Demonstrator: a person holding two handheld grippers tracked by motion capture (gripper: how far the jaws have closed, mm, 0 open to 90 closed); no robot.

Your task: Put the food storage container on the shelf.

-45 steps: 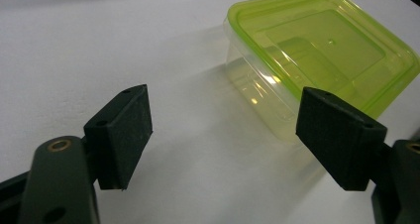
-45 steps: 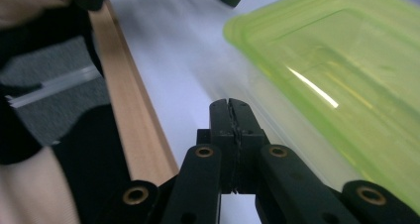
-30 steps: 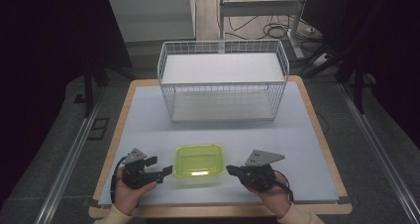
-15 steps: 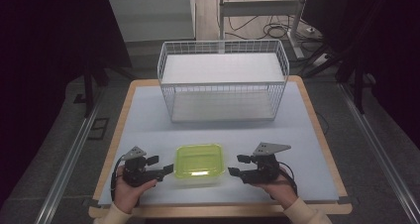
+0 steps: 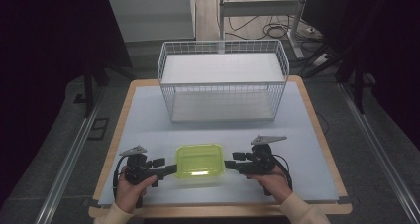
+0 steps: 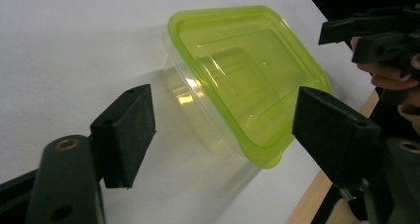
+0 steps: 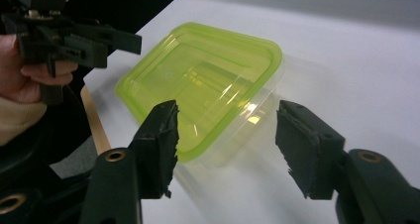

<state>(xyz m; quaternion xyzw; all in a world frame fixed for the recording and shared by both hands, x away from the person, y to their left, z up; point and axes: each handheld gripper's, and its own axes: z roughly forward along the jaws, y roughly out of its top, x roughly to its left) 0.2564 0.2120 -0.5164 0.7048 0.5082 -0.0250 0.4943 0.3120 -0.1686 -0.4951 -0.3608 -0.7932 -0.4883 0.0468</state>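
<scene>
A clear plastic container with a yellow-green lid [image 5: 199, 160] is sitting on the pale bench [image 5: 148, 120] near its front edge, between the two hands and well apart from the white wire basket [image 5: 223, 80] that is standing farther back. The left hand-held gripper [image 5: 168, 170] is reaching in from the container's left end, with its tips just beside the lid's edge; in the left gripper view its two black jaws are standing apart, one on either side of the container's near corner, and the pads [image 6: 126, 130] are not pressing on it; those jaws have just been closing a little, with that near corner lying between them. The right hand-held gripper [image 5: 231, 165] is pointing at the container's right end, close to it but with a small gap showing in the high view. In the right gripper view its jaws are also standing apart, framing the container's corner without gripping it; they have just been closing somewhat. The lid is sitting flat on the container, and the container is resting level on the bench.
</scene>
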